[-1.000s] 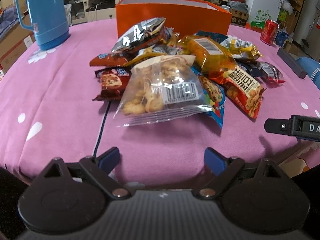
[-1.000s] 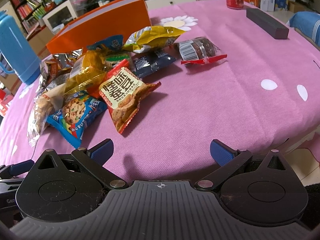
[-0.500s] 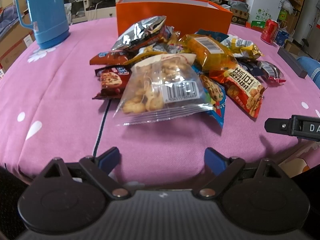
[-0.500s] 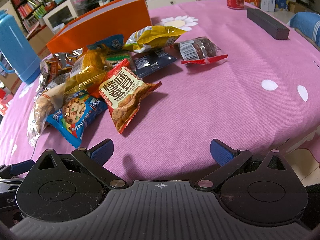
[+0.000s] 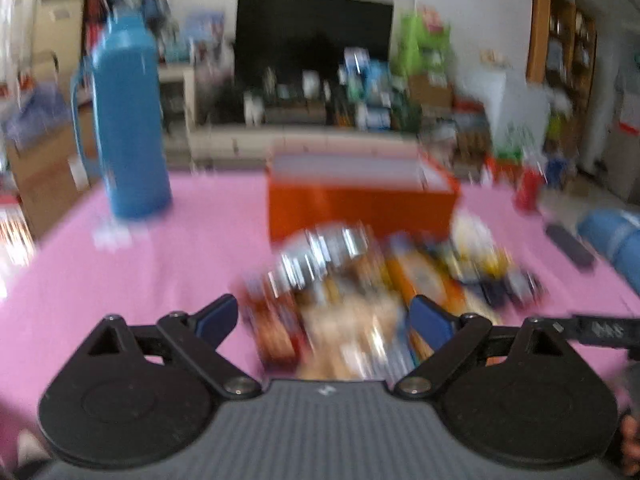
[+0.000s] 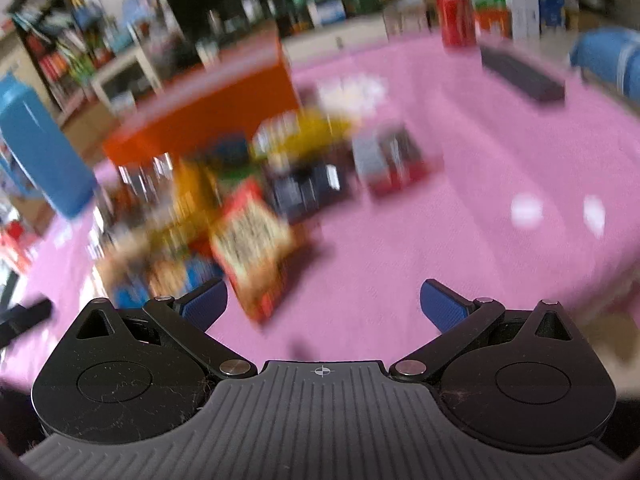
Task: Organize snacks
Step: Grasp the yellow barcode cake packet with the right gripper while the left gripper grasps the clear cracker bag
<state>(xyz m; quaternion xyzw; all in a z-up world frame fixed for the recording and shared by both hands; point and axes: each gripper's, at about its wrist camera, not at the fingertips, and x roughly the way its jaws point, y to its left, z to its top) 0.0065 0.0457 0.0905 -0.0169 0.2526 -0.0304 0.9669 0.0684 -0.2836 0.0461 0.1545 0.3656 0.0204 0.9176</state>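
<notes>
Left wrist view is badly smeared, yet the main shapes read: my left gripper (image 5: 324,316) stands with its 2 blue fingers (image 5: 218,314) spread wide and nothing between the pads, held above the pink tablecloth (image 5: 168,264). Past the fingertips the snack pile (image 5: 384,276) lies on the cloth, a jumble of silver, orange, yellow and dark packets whose labels I cannot read through the blur. Just behind the pile, touching it or nearly so, stands the orange box (image 5: 362,208) with its top open. A blue flask (image 5: 128,120) stands upright at the far left of the table, well apart from the pile. At the far right sit a red can (image 5: 528,190) and a dark bar (image 5: 570,244), both clear of the snacks. Part of my other tool shows as a black arm at the right edge. Right wrist view gives my right gripper (image 6: 324,306) just as wide open and empty, over bare cloth at the near edge of the table. From here the snack pile (image 6: 240,200) spreads left of centre, and an orange-red packet (image 6: 252,248) is the nearest one, lying just beyond my left fingertip (image 6: 204,306) and apart from it. The orange box (image 6: 204,120) stands behind the pile, the blue flask (image 6: 40,156) to the left, the red can (image 6: 456,16) and the dark bar (image 6: 520,74) far off at the upper right.
</notes>
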